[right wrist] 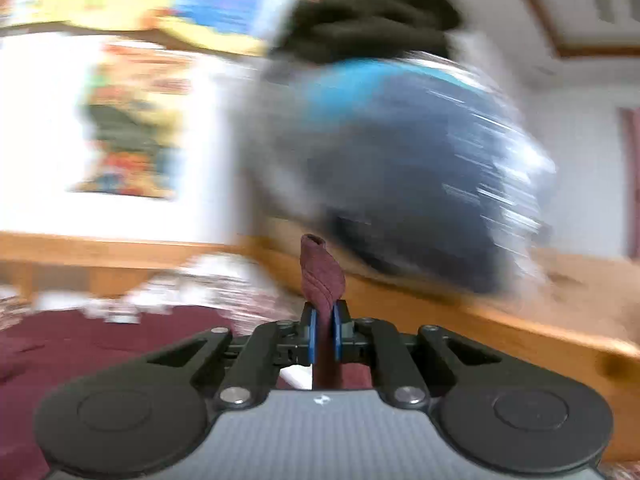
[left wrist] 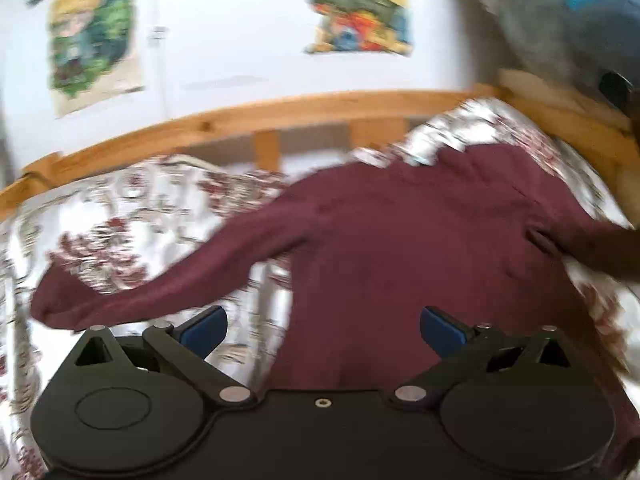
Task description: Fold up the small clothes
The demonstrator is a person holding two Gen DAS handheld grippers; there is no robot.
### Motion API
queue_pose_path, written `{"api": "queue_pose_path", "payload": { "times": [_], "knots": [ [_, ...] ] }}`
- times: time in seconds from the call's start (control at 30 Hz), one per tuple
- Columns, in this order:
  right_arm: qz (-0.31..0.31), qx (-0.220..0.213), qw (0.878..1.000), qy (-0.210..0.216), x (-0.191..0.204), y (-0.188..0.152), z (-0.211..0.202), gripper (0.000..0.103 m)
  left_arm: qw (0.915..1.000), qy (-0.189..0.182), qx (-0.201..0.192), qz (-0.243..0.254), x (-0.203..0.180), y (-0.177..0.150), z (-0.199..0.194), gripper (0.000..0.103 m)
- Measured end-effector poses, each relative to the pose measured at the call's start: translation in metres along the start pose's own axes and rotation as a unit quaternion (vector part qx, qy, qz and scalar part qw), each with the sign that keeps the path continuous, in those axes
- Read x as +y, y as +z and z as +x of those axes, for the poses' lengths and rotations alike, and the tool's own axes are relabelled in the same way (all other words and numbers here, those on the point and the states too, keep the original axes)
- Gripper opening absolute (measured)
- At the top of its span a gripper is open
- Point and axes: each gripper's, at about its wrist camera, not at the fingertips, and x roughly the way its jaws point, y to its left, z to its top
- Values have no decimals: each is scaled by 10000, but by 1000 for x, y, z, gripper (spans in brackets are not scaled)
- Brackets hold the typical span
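Note:
A maroon long-sleeved top [left wrist: 400, 232] lies spread on the floral bedspread [left wrist: 132, 208], one sleeve stretched out to the left. My left gripper [left wrist: 322, 328] hovers open above the top's lower hem, with nothing between its blue pads. In the right wrist view my right gripper [right wrist: 325, 334] is shut on a folded strip of the maroon top [right wrist: 322, 276], which sticks up above the pads. The rest of the top [right wrist: 100, 340] lies low on the left there. That view is heavily blurred.
A wooden bed rail [left wrist: 248, 116] runs behind the bedspread, with a white wall and colourful posters [left wrist: 360, 8] beyond. A person in blue and grey clothing [right wrist: 400, 168] stands close at the right, by the rail.

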Motion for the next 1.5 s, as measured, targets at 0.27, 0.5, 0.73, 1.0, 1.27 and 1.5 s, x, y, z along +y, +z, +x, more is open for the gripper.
{"api": "queue_pose_path", "payload": {
  "times": [0.27,0.5,0.73,1.0,1.27,1.5],
  "knots": [
    [-1230,-206,9673,2207,122,-9,-35,11,9959,602,-218,-641,37,6,-3,102],
    [-1700,466,9395,2937,155,-37,-33,15,9933,780,-239,-823,45,7,-1,102],
    [-1151,1242,9169,3613,127,-45,-35,79,9894,873,-437,-1077,55,10,4,102],
    [-404,1368,9600,2409,59,-41,9,98,9985,251,27,-495,37,3,54,102],
    [1013,1779,9724,1122,-22,-64,95,80,9973,-165,716,86,17,-14,97,102],
    [1756,2049,9537,1327,-38,-82,139,10,9919,-14,1221,364,11,-30,120,102]
  ]
}}
